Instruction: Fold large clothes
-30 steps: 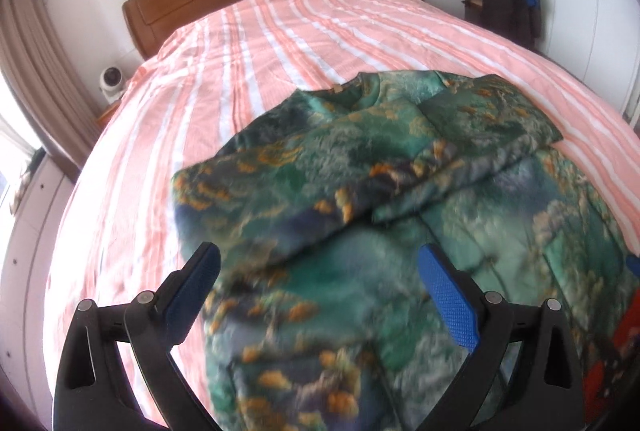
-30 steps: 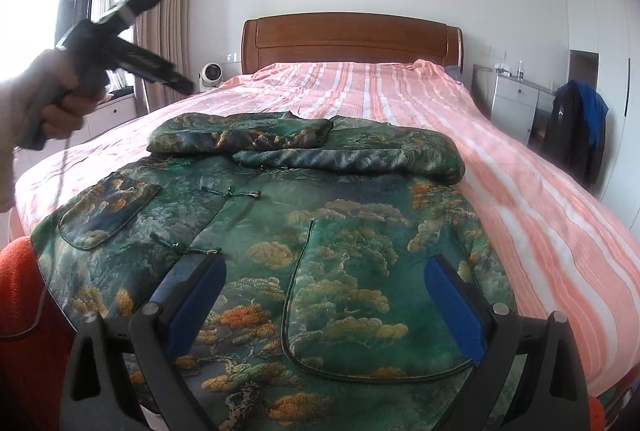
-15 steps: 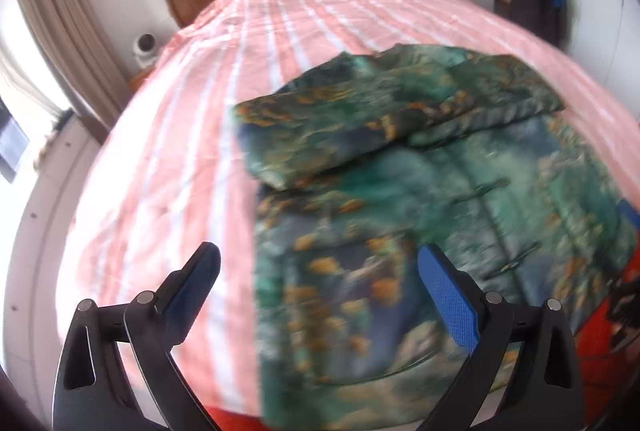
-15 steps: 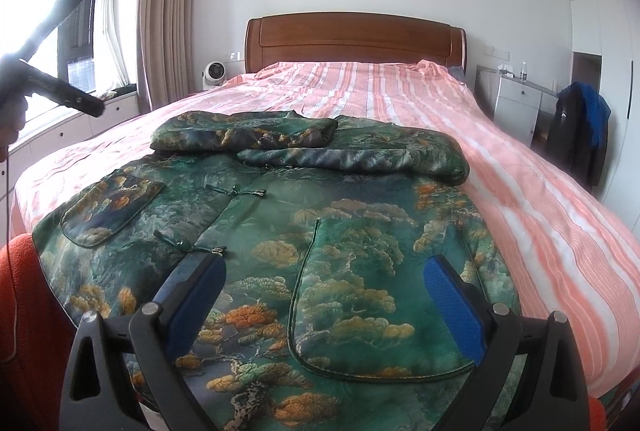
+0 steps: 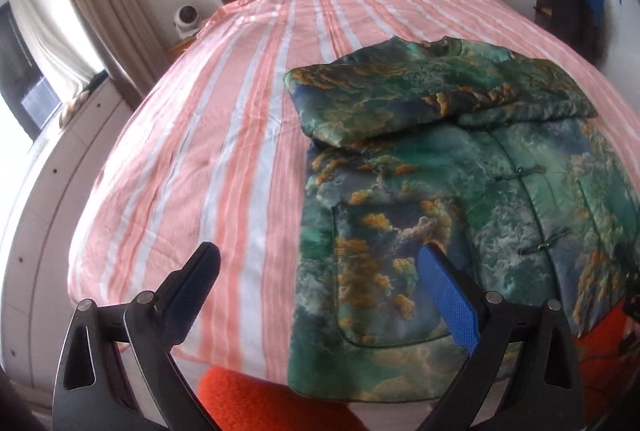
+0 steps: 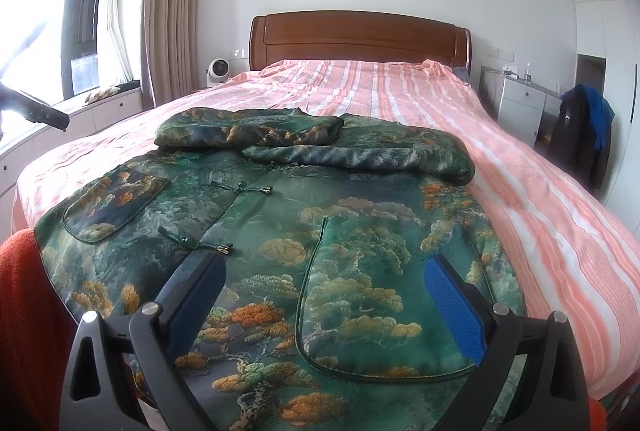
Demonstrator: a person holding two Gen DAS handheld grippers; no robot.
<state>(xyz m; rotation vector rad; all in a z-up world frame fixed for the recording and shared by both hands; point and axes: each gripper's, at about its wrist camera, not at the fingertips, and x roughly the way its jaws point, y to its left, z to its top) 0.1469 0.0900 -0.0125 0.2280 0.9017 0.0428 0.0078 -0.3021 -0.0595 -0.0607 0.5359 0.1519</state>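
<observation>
A large green jacket (image 6: 328, 231) with orange and blue tree print lies flat on the striped bed, front up. Both sleeves (image 6: 280, 139) are folded across the chest. In the left wrist view the same jacket (image 5: 460, 191) fills the right half. My left gripper (image 5: 316, 267) hovers open above the jacket's left hem corner and patch pocket (image 5: 392, 263), with nothing between its fingers. My right gripper (image 6: 324, 279) hangs open over the right patch pocket (image 6: 380, 295) near the hem, holding nothing.
The pink and white striped bedspread (image 5: 224, 135) spreads wide to the left of the jacket. A wooden headboard (image 6: 360, 39) stands at the far end. A white cabinet (image 6: 520, 103) and a chair with dark clothes (image 6: 584, 127) stand right. Orange fabric (image 6: 24, 311) shows at the near edge.
My left gripper has swung from over the folded sleeves back and left to the jacket's left hem corner. The right gripper and the jacket have stayed still.
</observation>
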